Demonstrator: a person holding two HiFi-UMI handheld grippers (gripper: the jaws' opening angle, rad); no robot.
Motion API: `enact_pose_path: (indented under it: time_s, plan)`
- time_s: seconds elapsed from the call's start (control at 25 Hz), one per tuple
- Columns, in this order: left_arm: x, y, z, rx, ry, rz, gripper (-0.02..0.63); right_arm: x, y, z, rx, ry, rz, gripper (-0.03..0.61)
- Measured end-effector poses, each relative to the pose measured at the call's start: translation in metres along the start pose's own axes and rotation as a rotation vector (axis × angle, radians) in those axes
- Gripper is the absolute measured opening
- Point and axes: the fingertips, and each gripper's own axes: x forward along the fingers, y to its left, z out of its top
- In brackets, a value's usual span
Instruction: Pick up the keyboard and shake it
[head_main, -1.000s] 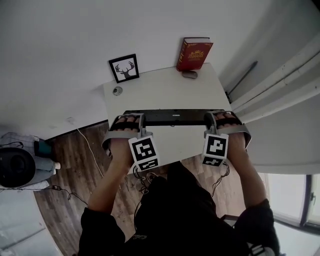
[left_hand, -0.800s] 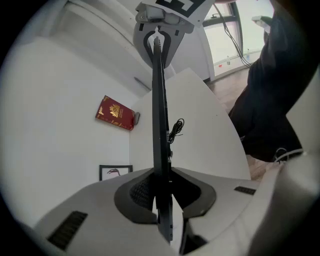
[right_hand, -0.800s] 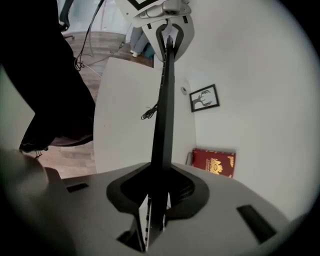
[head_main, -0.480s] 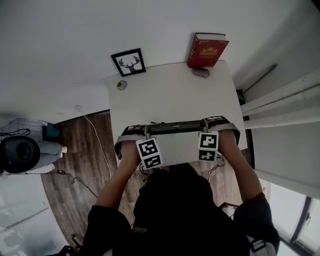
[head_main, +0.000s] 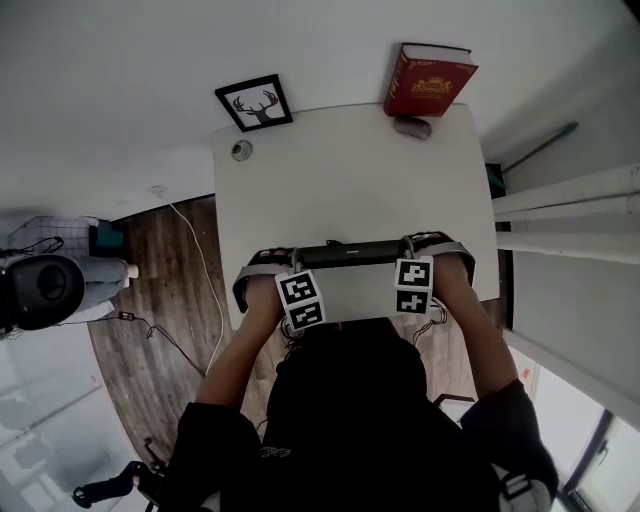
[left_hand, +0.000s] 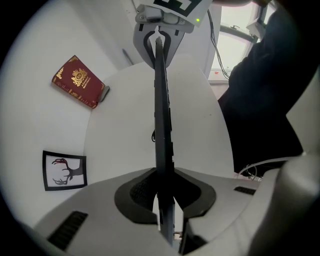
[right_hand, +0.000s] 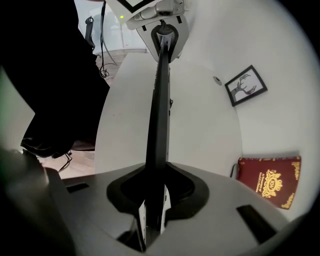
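The black keyboard (head_main: 350, 251) hangs in the air over the near edge of the white table (head_main: 340, 190), with a pale broad face turned toward the head camera. My left gripper (head_main: 290, 264) is shut on its left end and my right gripper (head_main: 408, 256) is shut on its right end. The left gripper view shows the keyboard (left_hand: 161, 110) edge-on, running from my left gripper (left_hand: 163, 197) to the right gripper (left_hand: 161, 25) at the far end. Seen from the right gripper view, the keyboard (right_hand: 159, 110) is likewise clamped in my right gripper (right_hand: 154, 195).
At the table's far edge, a red book (head_main: 430, 80) leans against the wall with a small grey object (head_main: 411, 127) in front of it. A framed deer picture (head_main: 253, 103) and a small round thing (head_main: 241, 150) stand at the far left. A cable (head_main: 200, 290) runs over the wooden floor.
The keyboard and both grippers have come from over the table's middle back toward the person's body. The keyboard has turned so a pale face shows. Both grips stay the same.
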Motion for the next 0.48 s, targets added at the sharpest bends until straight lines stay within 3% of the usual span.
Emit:
enact_pose_path:
  time_s: [0.32, 0.48]
  plan:
    - [-0.008, -0.009, 0.010, -0.031, -0.040, -0.235, 0.067, -0.012, 0.007, -0.004, -0.008, -0.039, 0.139, 0.084]
    - [0.000, 0.006, 0.011, -0.021, -0.027, -0.250, 0.069, -0.005, -0.005, -0.007, -0.003, -0.046, 0.152, 0.086]
